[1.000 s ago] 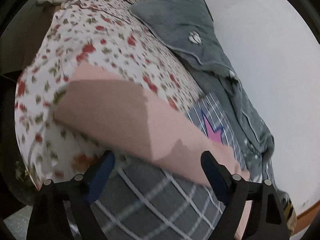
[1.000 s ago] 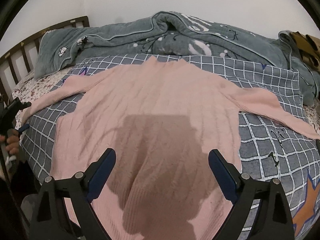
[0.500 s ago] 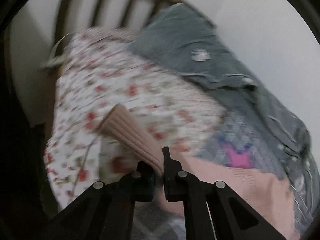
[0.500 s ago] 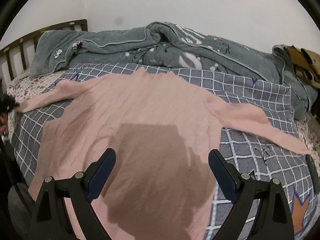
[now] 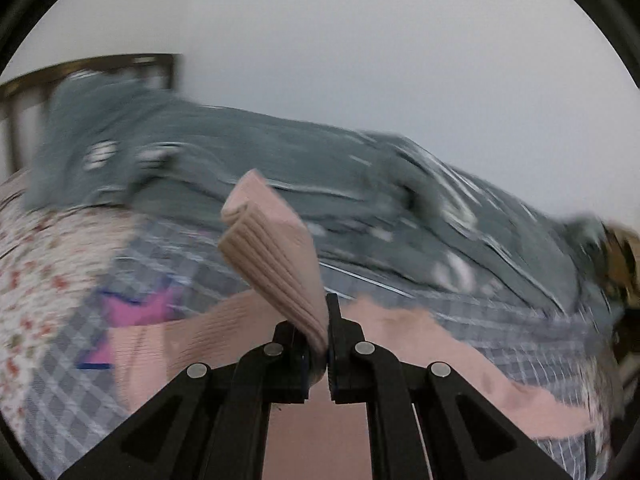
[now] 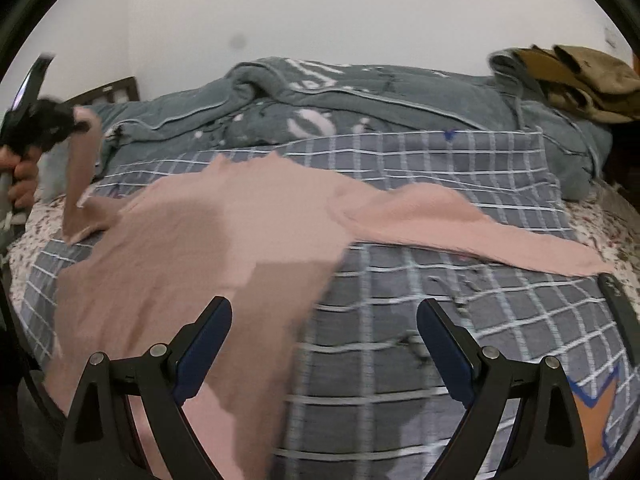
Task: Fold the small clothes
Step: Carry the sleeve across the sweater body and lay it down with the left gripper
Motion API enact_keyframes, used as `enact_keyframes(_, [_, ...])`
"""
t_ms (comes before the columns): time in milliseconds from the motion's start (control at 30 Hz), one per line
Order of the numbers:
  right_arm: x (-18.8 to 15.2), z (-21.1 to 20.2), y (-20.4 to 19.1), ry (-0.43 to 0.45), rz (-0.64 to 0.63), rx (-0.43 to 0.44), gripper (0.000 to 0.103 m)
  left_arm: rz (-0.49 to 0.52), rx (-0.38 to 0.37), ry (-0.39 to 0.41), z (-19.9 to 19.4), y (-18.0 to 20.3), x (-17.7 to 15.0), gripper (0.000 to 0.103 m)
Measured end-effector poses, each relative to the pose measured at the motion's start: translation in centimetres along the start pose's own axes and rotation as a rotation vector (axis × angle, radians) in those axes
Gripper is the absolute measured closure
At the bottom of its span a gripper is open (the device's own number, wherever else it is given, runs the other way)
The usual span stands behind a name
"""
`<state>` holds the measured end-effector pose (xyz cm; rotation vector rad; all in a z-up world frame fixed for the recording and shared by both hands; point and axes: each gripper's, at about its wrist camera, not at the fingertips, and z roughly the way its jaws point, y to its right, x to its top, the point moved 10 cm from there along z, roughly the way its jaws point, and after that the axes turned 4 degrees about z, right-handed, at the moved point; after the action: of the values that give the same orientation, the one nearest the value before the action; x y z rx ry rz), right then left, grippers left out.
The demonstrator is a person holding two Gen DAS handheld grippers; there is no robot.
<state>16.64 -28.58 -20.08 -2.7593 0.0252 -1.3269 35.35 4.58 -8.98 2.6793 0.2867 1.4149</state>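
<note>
Sweater (image 6: 208, 232) unlabelled; left tool (image 5: 326, 344) clamps sleeve (image 5: 276, 256).

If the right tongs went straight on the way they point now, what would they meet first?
Probably the grey checked blanket, just right of the pink sweater's edge; the open right tongs hold nothing, though depth is unclear.

You are in a home bedroom. A bed fills your view, its dark slatted headboard (image 5: 88, 68) standing against a plain white wall (image 6: 360, 12). A floral sheet (image 5: 48, 264) covers the mattress, with a grey checked blanket (image 6: 440, 280) spread over it and a rumpled grey-green quilt (image 6: 360, 96) bunched along the wall side.
</note>
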Motion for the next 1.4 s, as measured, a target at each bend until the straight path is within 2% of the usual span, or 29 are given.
enact_keyframes(133, [-0.7,0.1,2.7,-0.003,0.031,-0.031,0.010,0.130,-0.101,-0.062,2.7,10.2,-3.8,0.096])
enact_keyframes(267, [-2.1,0.8,4.8,-0.028,0.049,-0.054,0.010,0.215,-0.209,-0.186,5.3,17.5,-10.5,0.096])
enact_keyframes(367, [-3.0,1.4,5.6,-0.048,0.060,-0.063,0.010,0.300,-0.237,-0.271,6.4,20.6,-15.5,0.094])
enact_keyframes(433, [-3.3,1.7,5.9,-0.058,0.067,-0.060,0.010,0.339,-0.233,-0.333,6.8,20.9,-17.7,0.085])
enact_keyframes(500, [-3.2,2.1,5.7,-0.060,0.068,-0.053,0.010,0.308,-0.253,-0.350,6.8,20.3,-17.9,0.081])
enact_keyframes(567, [-2.9,2.3,5.2,-0.056,0.063,-0.044,0.010,0.244,-0.244,-0.327,6.0,18.0,-16.5,0.060])
enact_keyframes(600, [-2.6,2.4,4.9,-0.054,0.061,-0.039,0.010,0.223,-0.233,-0.306,5.5,16.8,-15.6,0.036])
enact_keyframes(633, [-2.4,2.5,4.5,-0.053,0.056,-0.035,0.010,0.204,-0.221,-0.272,4.9,15.2,-14.6,0.023])
enact_keyframes(667, [-2.1,2.7,3.9,-0.047,0.046,-0.030,0.010,0.185,-0.203,-0.221,4.2,13.4,-13.4,0.023])
enact_keyframes(733, [-1.5,2.9,2.9,-0.037,0.031,-0.023,0.010,0.163,-0.139,-0.171,3.4,9.4,-11.5,0.023])
enact_keyframes(800, [-0.7,3.3,1.8,-0.026,0.027,-0.002,0.010,0.106,-0.105,-0.161,3.1,5.3,-10.5,0.024])
enact_keyframes(867, [-0.1,4.0,0.9,-0.024,0.036,0.017,0.010,0.044,-0.112,-0.136,2.7,2.1,-9.9,0.024])
enact_keyframes(933, [0.5,4.7,0.3,-0.028,0.041,0.019,0.010,0.009,-0.047,-0.126,2.9,-1.5,-9.3,0.023])
enact_keyframes(1033, [1.3,5.9,-0.7,-0.032,0.044,0.020,0.010,-0.039,0.054,-0.150,3.9,-6.2,-9.0,0.024])
enact_keyframes(1100, [1.7,6.5,-1.4,-0.034,0.039,0.024,0.010,-0.079,0.064,-0.201,5.3,-8.2,-9.6,0.024])
enact_keyframes(1200, [2.0,7.4,-1.8,-0.035,0.025,0.011,0.010,-0.102,0.052,-0.261,7.5,-9.3,-10.5,0.027])
enact_keyframes(1267, [1.7,7.9,-1.9,-0.043,0.023,0.005,0.010,-0.084,0.051,-0.265,8.8,-9.4,-11.1,0.045])
enact_keyframes(1300, [1.5,8.4,-1.9,-0.053,0.027,0.003,0.010,-0.069,0.069,-0.260,9.2,-9.5,-11.4,0.074])
enact_keyframes(1333, [1.2,8.7,-1.8,-0.061,0.030,0.000,0.010,-0.066,0.049,-0.244,9.3,-9.3,-11.1,0.089])
enact_keyframes(1400, [0.7,9.3,-1.6,-0.077,0.034,-0.009,0.011,-0.116,0.061,-0.170,7.8,-10.4,-10.0,0.091])
